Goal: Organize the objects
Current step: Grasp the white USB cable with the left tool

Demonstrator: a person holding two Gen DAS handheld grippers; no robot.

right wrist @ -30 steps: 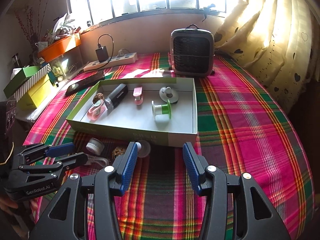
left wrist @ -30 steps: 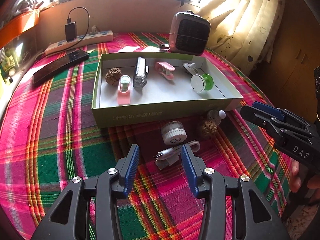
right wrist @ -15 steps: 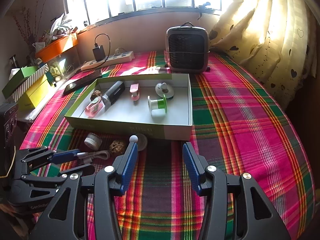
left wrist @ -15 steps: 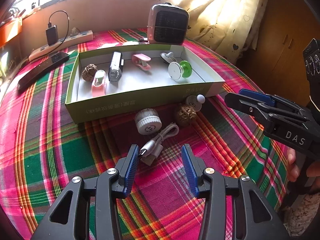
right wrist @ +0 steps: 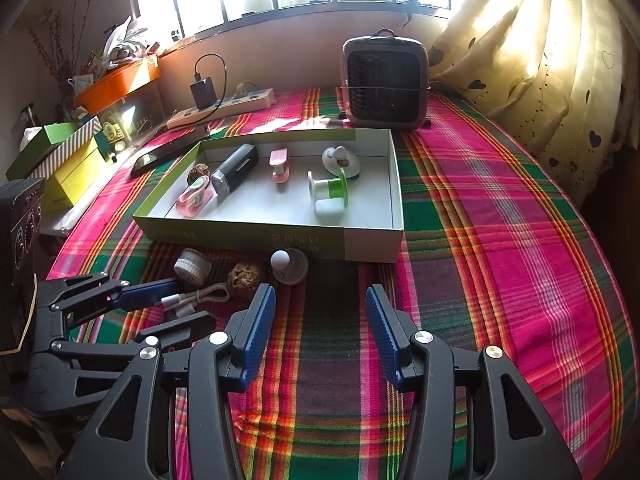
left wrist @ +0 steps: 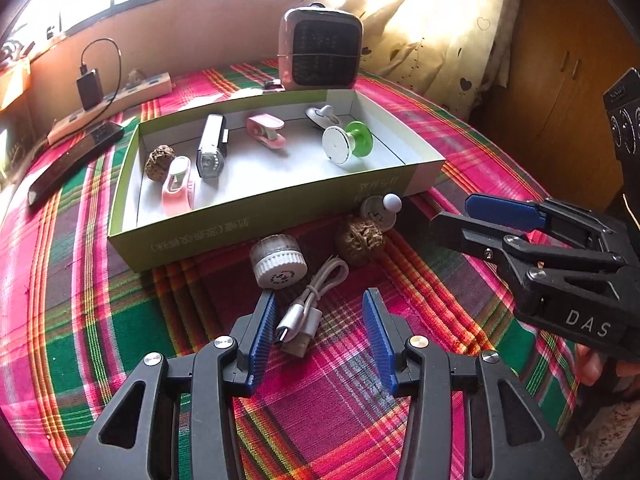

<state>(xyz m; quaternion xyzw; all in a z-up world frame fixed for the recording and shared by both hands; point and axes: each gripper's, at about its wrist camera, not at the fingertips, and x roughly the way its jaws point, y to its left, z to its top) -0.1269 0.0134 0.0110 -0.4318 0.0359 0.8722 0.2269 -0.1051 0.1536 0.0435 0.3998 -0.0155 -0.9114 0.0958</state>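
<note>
I am holding my left claw [left wrist: 318, 330] released around the white cable [left wrist: 310, 308] on the table [left wrist: 80, 320], my right claw [right wrist: 320, 330] hanging released, grasping nothing.

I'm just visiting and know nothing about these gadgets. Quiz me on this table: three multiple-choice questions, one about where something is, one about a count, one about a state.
1. Where does the white cable lie?
A. inside the green box
B. on the plaid cloth, in front of the box
C. on top of the heater

2. How many things lie inside the green box?
A. three
B. six
C. nine

3. How do the jaws of the left gripper stand?
A. open, with the cable's plugs between them but not pinched
B. shut tight on the cable
C. shut on a walnut

Answers:
1. B, the cable rests on the plaid cloth near the box's front wall.
2. B, a walnut, two pink items, a dark oblong gadget, a green spool and a white piece.
3. A, gaps show between both blue pads and the plugs.
</note>
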